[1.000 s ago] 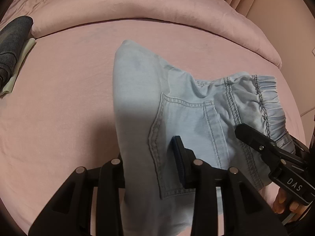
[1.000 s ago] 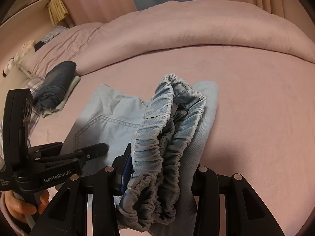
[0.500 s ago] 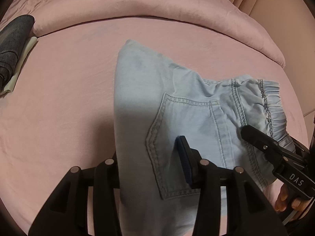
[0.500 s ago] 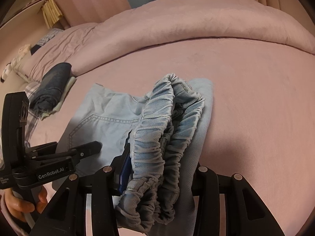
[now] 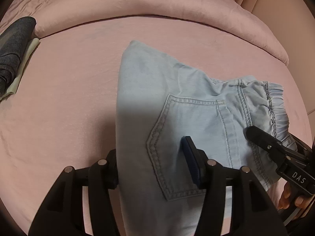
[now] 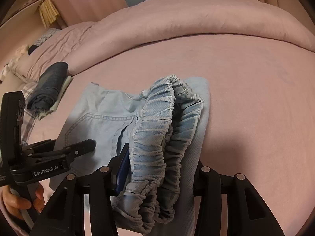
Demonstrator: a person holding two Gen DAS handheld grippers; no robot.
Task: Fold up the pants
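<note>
Pink bed (image 5: 65,90), folded light-blue pants (image 5: 157,98) between both just-widening hand-held grippers, left (image 5: 152,163) loosened, right (image 6: 157,169) unclear.

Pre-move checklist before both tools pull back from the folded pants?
1. Left tool released: jaws have just been opening, pants between them; pad contact cannot tell.
2. Right tool released: jaws have just been opening; waistband bunched between them; cannot tell.
3. Waistband flat: not ok, it stands puffed up.
4. Pocket panel smooth: ok.
5. Bed beside the pants free: ok.
6. Dark rolled garment apart from the pants: ok.
</note>
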